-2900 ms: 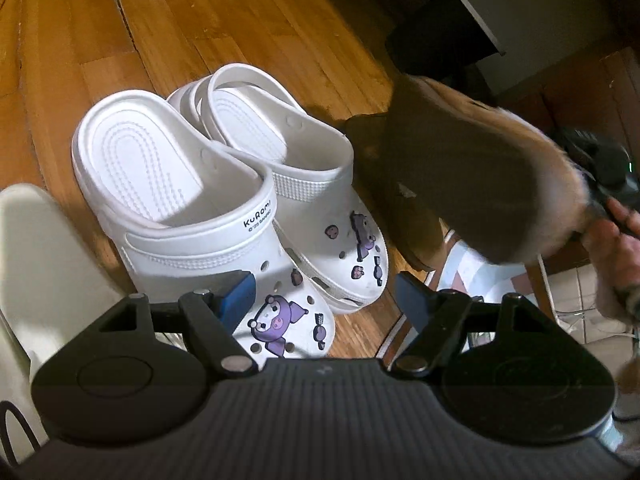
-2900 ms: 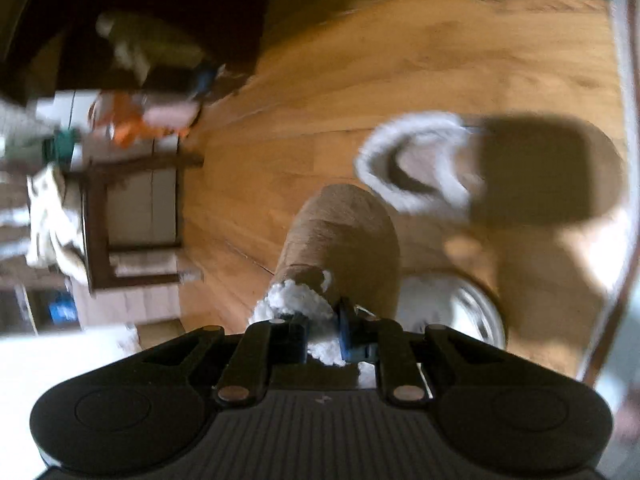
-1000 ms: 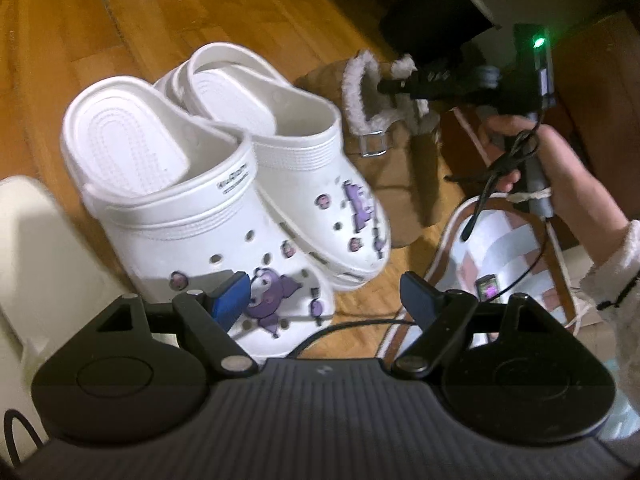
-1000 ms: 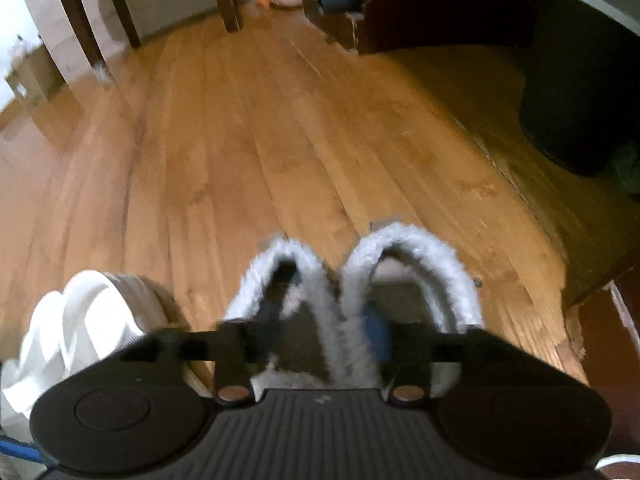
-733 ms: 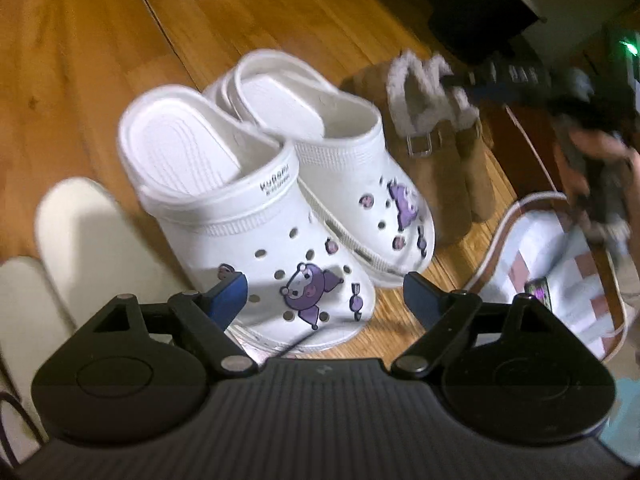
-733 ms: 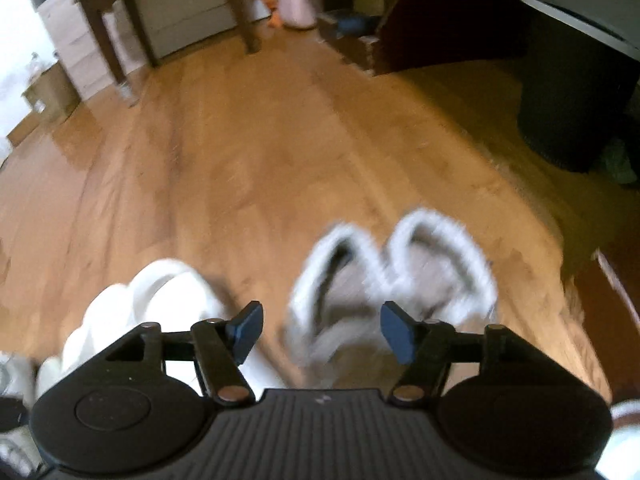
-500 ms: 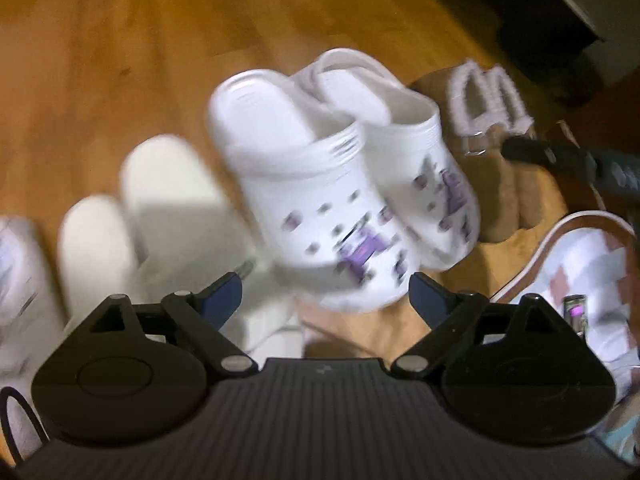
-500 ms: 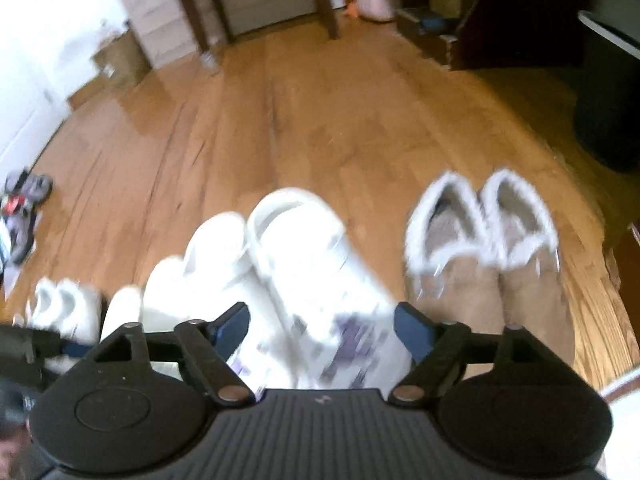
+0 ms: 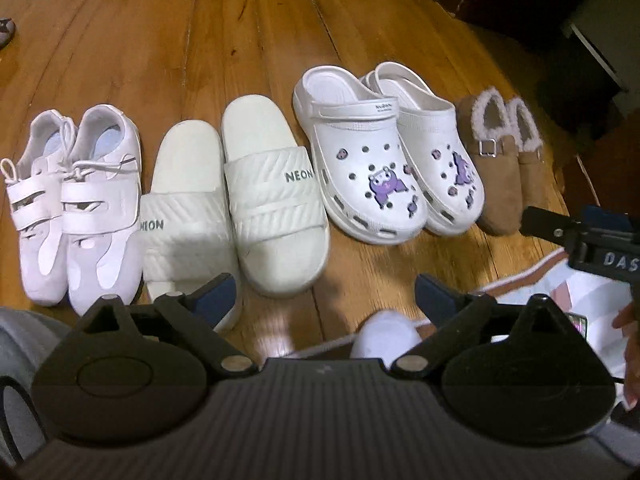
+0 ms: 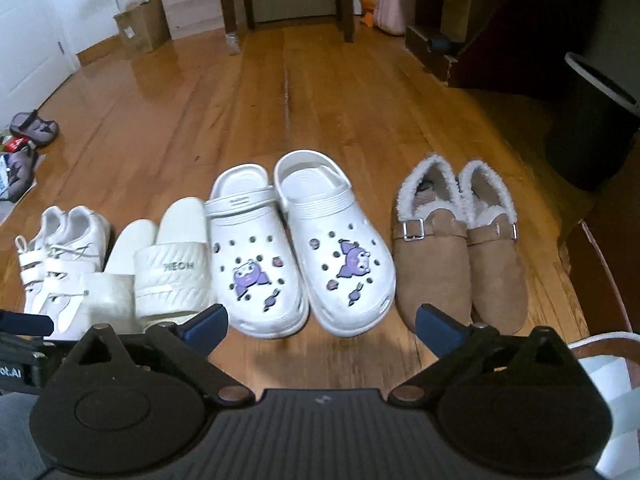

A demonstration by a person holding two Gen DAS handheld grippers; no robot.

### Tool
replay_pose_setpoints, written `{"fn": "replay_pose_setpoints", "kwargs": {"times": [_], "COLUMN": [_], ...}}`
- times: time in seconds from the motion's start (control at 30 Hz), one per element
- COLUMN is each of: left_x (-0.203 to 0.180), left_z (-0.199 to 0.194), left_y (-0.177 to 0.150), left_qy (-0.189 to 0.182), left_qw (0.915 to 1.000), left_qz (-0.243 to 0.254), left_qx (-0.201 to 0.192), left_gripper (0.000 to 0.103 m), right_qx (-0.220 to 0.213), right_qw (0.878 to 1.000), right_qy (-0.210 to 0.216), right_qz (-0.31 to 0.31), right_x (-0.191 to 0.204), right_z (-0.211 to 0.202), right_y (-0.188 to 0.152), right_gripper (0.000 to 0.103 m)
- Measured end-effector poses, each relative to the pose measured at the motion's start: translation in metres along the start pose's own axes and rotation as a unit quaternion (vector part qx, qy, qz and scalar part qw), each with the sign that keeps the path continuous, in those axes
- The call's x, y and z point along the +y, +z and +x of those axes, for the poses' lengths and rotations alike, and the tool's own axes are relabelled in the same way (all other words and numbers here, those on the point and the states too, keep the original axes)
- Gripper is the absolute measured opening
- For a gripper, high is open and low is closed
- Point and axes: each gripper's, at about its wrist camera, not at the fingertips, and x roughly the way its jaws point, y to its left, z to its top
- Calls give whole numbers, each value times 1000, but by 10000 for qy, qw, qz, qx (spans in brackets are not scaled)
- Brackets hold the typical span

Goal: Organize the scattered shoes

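Wood floor (image 10: 320,92) runs under a neat row of four pairs of shoes. From 9 o'clock to 3 o'clock in the left view sit white sneakers (image 9: 80,208), cream slides (image 9: 236,200), white clogs (image 9: 384,160) with purple charms, and brown fuzzy slippers (image 9: 504,152). Each pair sits side by side, toes toward the cameras. Both claws hang above the row with nothing in them. The left gripper (image 9: 324,292) has just been opening and its jaws stand wide apart. The right gripper (image 10: 320,324) has just been opening too, and its jaws are also wide apart, near 6 o'clock below the clogs.
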Motion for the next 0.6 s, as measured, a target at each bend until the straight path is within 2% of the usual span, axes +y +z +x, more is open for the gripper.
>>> {"fn": "replay_pose_setpoints", "kwargs": {"times": [0.1, 0.3, 0.4, 0.6], "left_x": [0, -2, -3, -11], "left_z": [-11, -30, -34, -25], "left_y": [-6, -20, -26, -36], "left_qy": [-71, 98, 125, -129], "left_qw": [9999, 9998, 9997, 9999], "left_qz": [-96, -100, -115, 97], "left_qx": [-53, -157, -154, 24], "left_gripper": [99, 99, 103, 103], "right_qx": [-110, -282, -320, -218], "right_qw": [9999, 9993, 9991, 9990], "right_qy": [-43, -120, -143, -367], "right_qz": [-92, -221, -256, -112], "right_x": [6, 15, 18, 6], "right_z": [-10, -28, -33, -28], "right_y": [-5, -10, -16, -22], "right_gripper": [101, 101, 101, 101]}}
